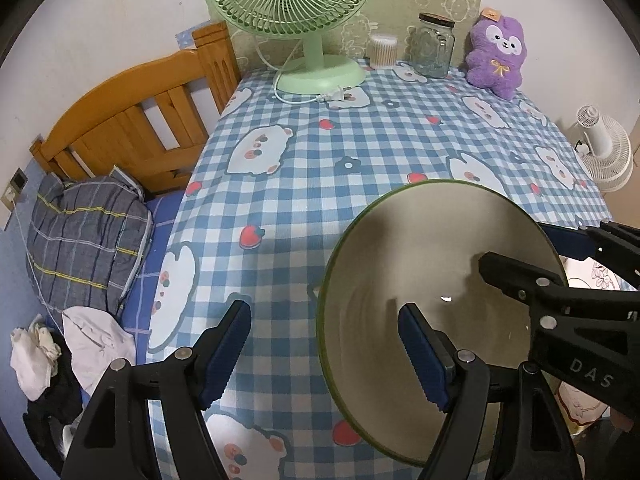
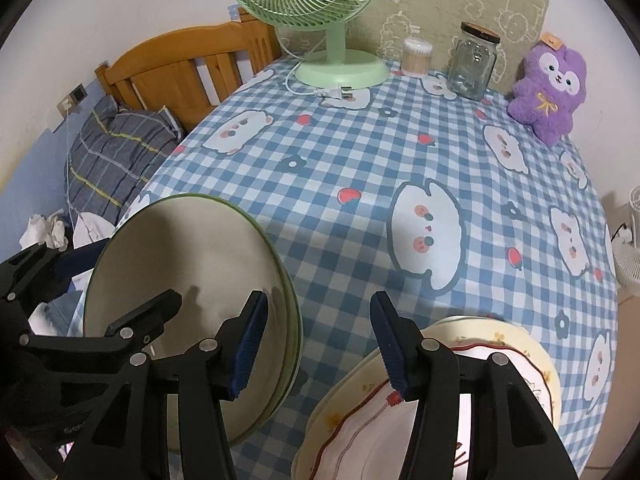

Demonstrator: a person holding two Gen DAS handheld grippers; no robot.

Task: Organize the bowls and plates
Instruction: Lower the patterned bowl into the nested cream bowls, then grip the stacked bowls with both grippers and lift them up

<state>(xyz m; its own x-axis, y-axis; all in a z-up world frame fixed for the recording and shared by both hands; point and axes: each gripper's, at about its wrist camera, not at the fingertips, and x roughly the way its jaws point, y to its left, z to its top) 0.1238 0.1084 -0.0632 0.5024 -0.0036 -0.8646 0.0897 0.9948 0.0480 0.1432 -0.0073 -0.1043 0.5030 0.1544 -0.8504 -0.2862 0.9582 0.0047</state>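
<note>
Two hand-held grippers hover over a checked tablecloth (image 1: 320, 152). The left gripper (image 1: 324, 356), low in its frame, stands open with nothing between its fingers; its right finger reaches over a green-rimmed plate (image 1: 420, 248) at lower right. The right gripper (image 2: 318, 346) is also open and empty, between that plate at lower left and a red-trimmed plate (image 2: 532, 356) at lower right.

The checked table (image 2: 400, 168) carries green-rimmed plates (image 2: 192, 280), patterned plates (image 2: 500, 344), a fan (image 2: 340, 68), a jar (image 2: 474, 64) and a plush toy (image 2: 548, 88).
</note>
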